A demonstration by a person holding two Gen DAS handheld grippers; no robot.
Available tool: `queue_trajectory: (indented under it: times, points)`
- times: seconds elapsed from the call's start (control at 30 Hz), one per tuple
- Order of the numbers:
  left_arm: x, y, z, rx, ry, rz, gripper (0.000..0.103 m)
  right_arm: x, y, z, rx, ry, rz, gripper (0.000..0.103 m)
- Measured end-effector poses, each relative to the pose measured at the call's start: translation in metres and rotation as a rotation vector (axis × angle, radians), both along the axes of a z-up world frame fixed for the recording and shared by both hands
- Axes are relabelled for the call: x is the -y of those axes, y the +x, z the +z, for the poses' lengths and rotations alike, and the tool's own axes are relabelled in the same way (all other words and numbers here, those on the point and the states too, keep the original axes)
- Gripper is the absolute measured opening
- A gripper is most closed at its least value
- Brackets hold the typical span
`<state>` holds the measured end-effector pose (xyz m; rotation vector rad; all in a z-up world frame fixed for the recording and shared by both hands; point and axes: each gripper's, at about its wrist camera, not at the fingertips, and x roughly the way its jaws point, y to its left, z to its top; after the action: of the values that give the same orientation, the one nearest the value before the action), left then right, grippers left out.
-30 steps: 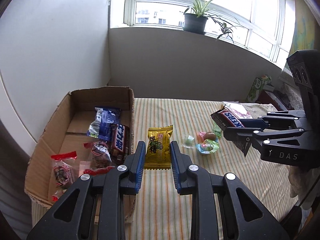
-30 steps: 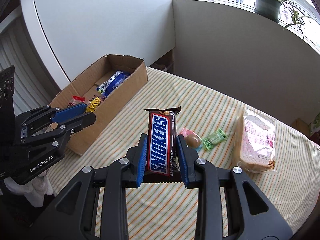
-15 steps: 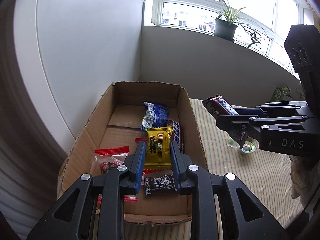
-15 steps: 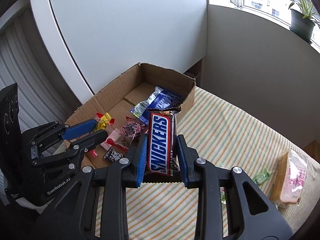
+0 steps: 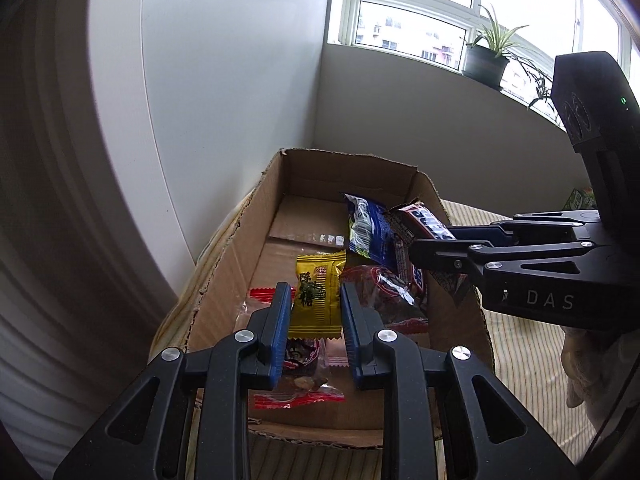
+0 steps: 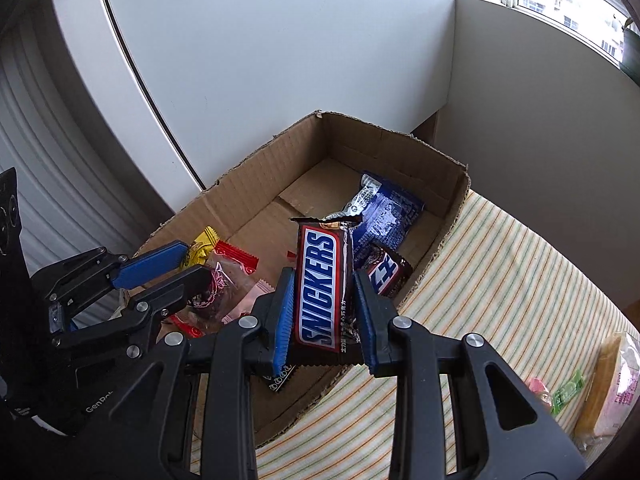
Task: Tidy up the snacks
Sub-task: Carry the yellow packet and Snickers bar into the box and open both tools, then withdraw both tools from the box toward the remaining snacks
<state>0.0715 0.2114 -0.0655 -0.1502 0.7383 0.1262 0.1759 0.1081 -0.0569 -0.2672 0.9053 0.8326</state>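
In the cardboard box (image 6: 400, 152), a second Snickers bar (image 6: 386, 274) lies mostly hidden behind the held Snickers bar (image 6: 320, 292). The red-edged packets (image 5: 298, 394) sit partly behind the left gripper's fingers (image 5: 276, 332). At the right edge, the bread bag (image 6: 608, 384) is cut off.

The left wrist view looked forward and down from close above the near end of the cardboard box (image 5: 256, 240), toward the window corner. The right wrist view sat close over the box's (image 6: 400, 148) right side, facing the white wall. Both shared the box interior, and each caught the other tongs (image 5: 436, 250) (image 6: 160, 270) at its edge.
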Motion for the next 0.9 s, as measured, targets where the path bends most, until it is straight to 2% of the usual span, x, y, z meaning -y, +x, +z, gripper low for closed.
queue_trajectory:
  times: [0.2,0.23,0.27,0.3,0.33,0.6,0.9]
  points:
    - [-0.002,-0.001,0.000,-0.006,0.000,0.011,0.023,-0.002,0.001,-0.001,0.002,0.003,0.001,0.030]
    - [-0.002,-0.002,0.000,-0.004,-0.001,0.011,0.024,-0.001,0.001,0.000,0.005,0.004,0.000,0.034]
    - [-0.003,-0.002,0.001,-0.004,-0.001,0.012,0.028,-0.001,0.001,0.001,0.010,0.007,-0.003,0.037]
    - [-0.003,-0.001,0.001,-0.003,0.000,0.014,0.034,0.001,0.000,0.003,0.016,0.012,-0.007,0.045]
    - [-0.002,-0.001,0.001,-0.001,0.001,0.012,0.035,0.002,-0.001,0.005,0.021,0.017,-0.010,0.049]
    - [0.006,0.000,0.005,0.013,0.002,-0.002,0.035,0.023,-0.006,0.018,0.034,0.033,-0.028,0.049]
    - [0.031,0.000,0.014,0.044,-0.002,-0.041,0.035,0.071,-0.007,0.034,0.050,0.051,-0.086,0.049]
